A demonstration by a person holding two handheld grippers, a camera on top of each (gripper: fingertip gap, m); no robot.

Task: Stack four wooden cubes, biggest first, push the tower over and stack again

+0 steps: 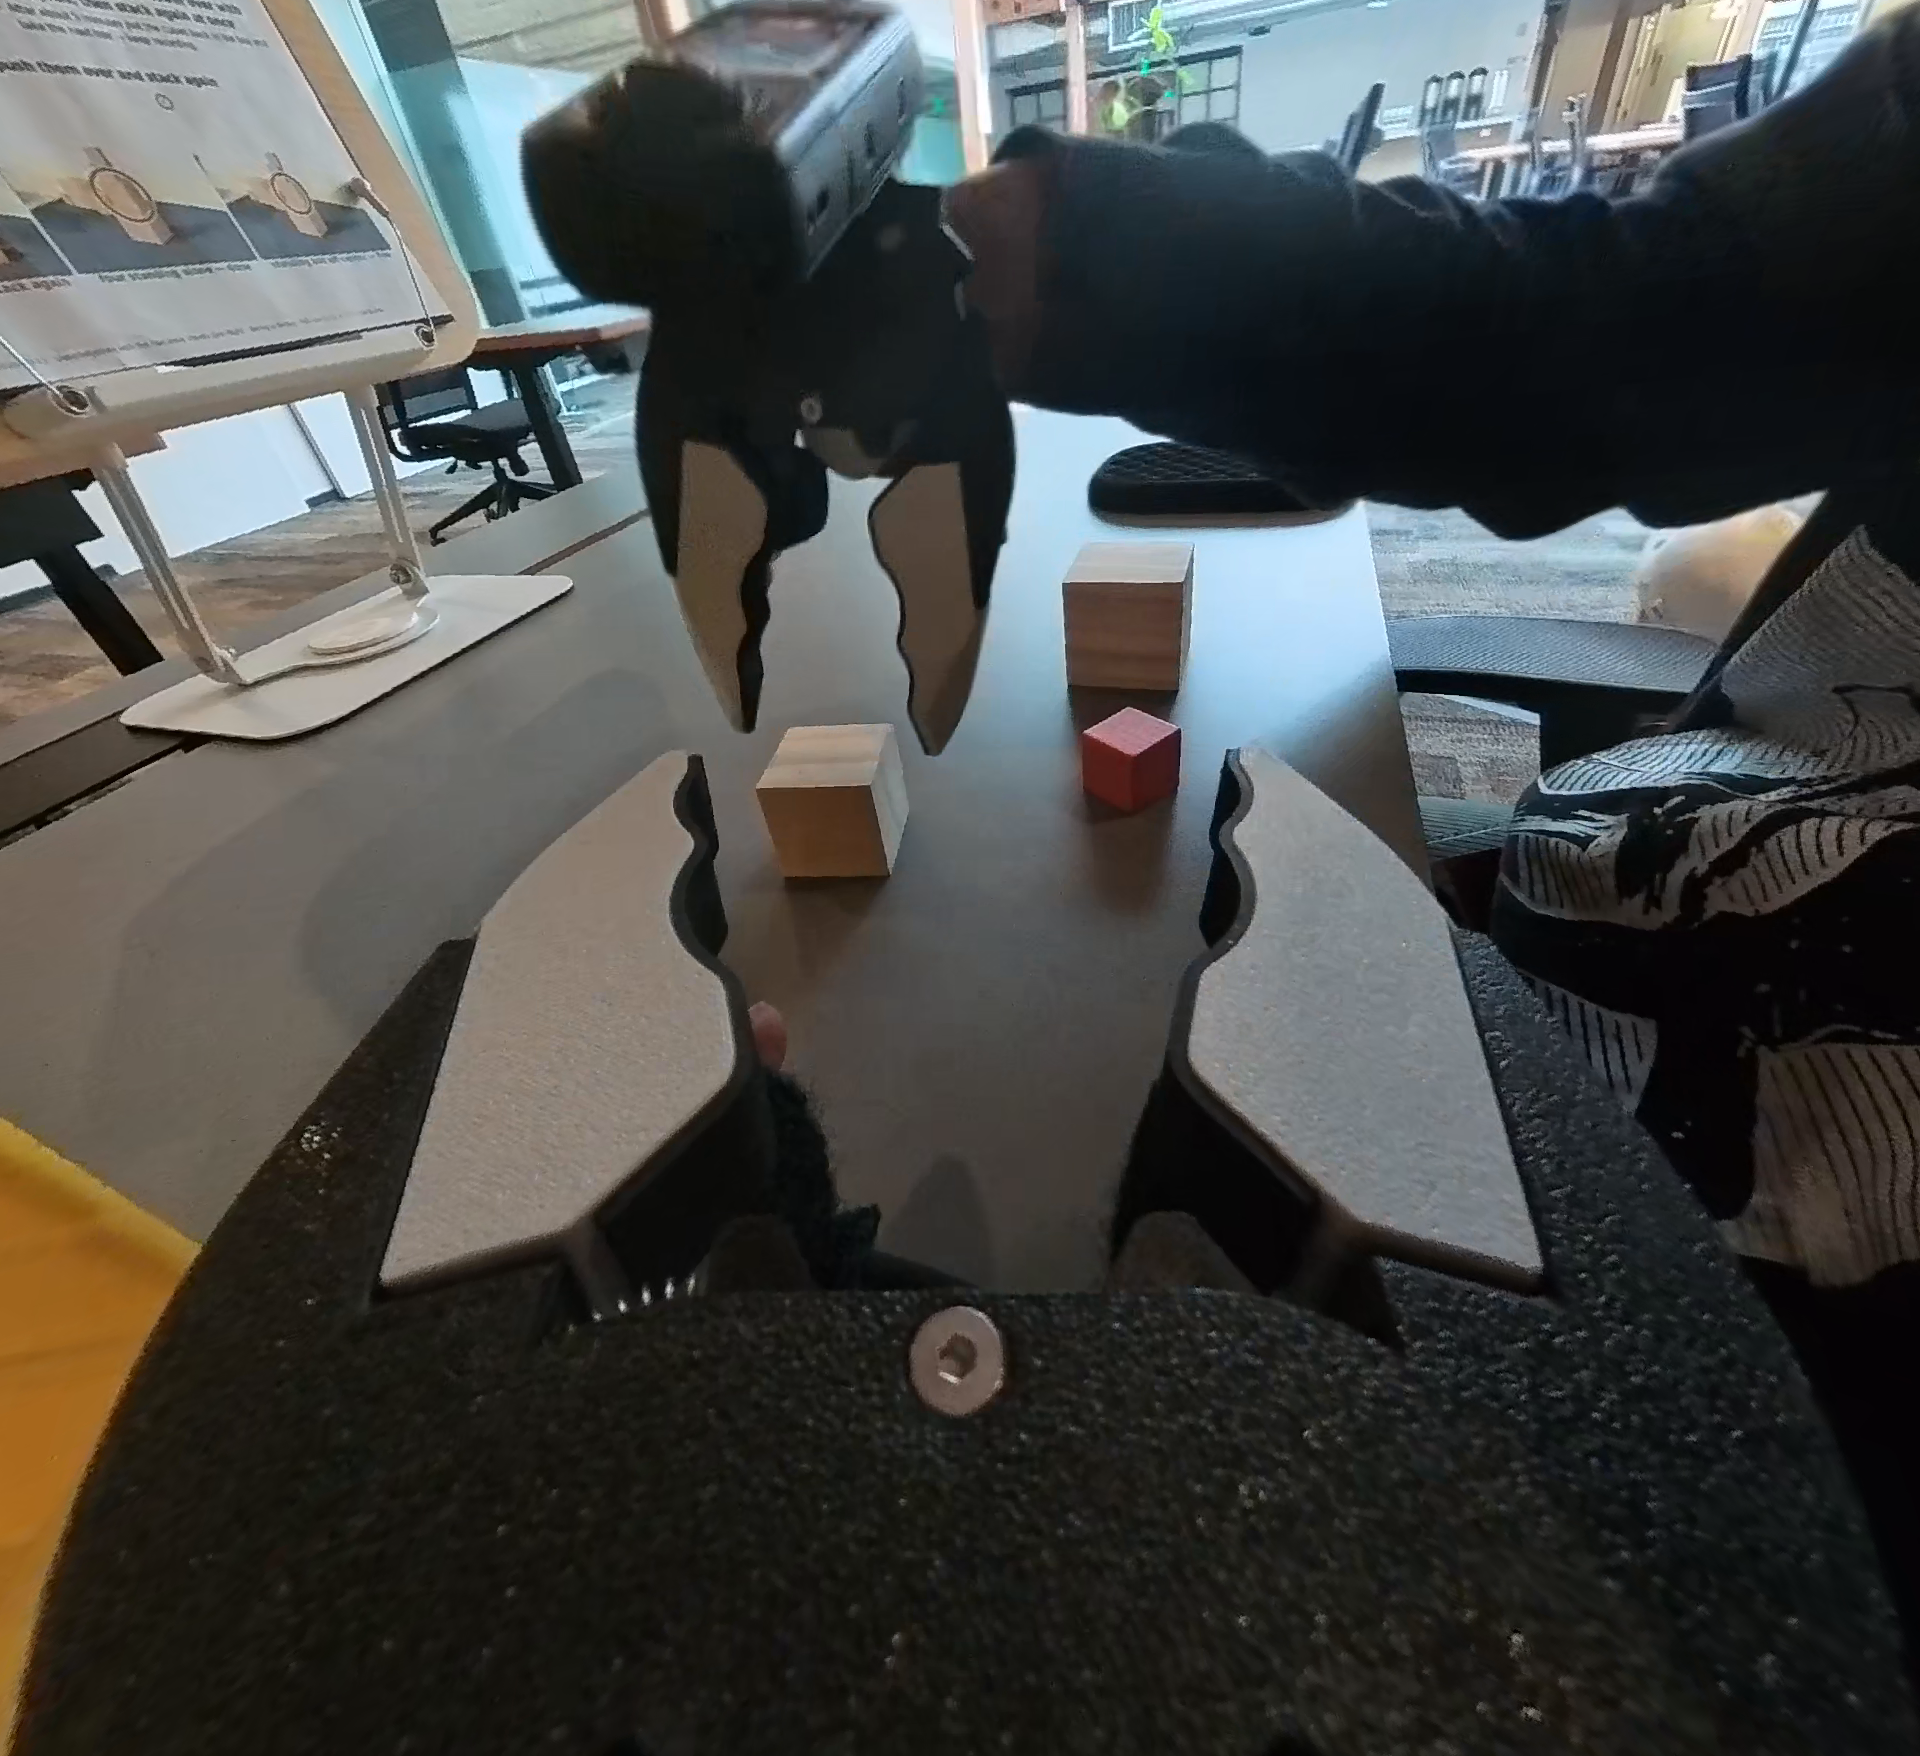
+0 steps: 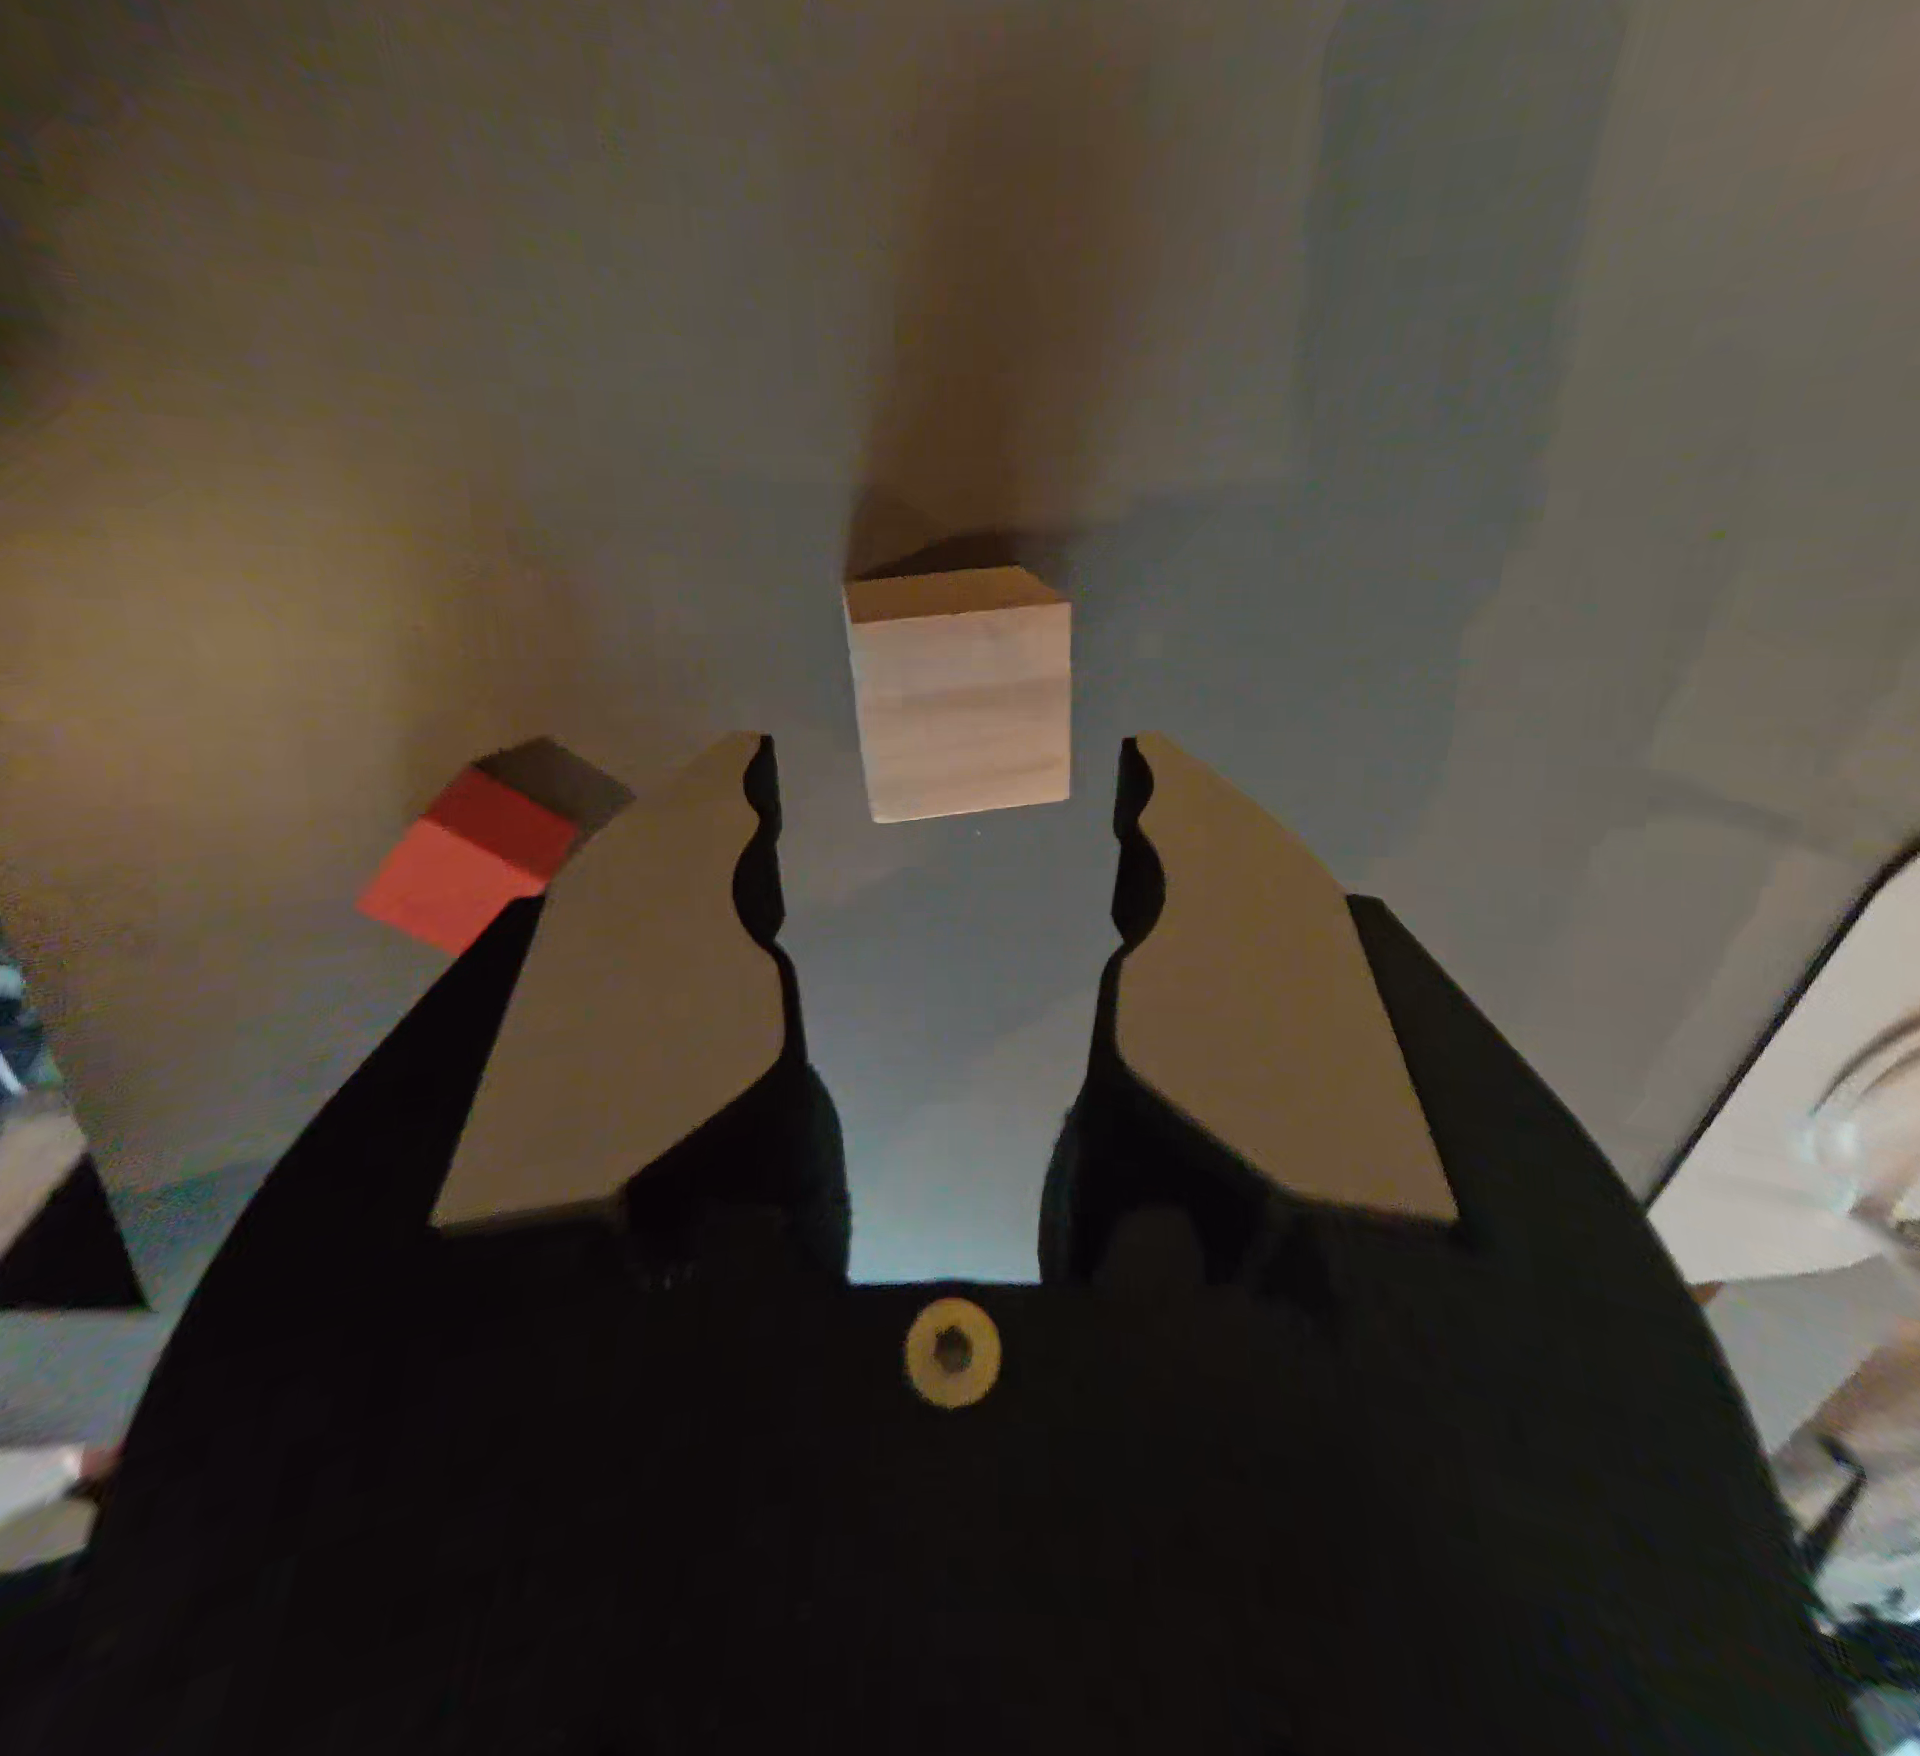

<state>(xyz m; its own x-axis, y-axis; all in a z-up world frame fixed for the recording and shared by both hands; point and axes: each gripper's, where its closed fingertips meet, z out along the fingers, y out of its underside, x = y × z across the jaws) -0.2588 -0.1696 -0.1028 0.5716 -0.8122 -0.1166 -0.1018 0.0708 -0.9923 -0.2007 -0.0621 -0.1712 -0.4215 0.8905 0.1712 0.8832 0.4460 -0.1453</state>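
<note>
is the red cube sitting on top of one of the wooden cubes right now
No, the red cube rests directly on the table, apart from both plain wooden cubes.

My left gripper [image 1: 961, 776]: black grainy body, pale grey pads, silver screw.
My right gripper [image 1: 836, 735]: black, with grey pads too.
My glove [image 1: 1174, 272]: black.
Near cube [image 1: 831, 797]: pale tan wood with faint grain stripes, one whiter side.
Far cube [image 1: 1127, 615]: darker brownish wood.
Small cube [image 1: 1130, 756]: red; from my right wrist it looks orange-red.
Table [image 1: 364, 875]: dark grey-brown, glossy.
Stand [image 1: 343, 636]: white, holding a white printed sheet.
My clothing [image 1: 1704, 927]: black and white line pattern.
Corner patch [image 1: 73, 1332]: yellow.
</note>
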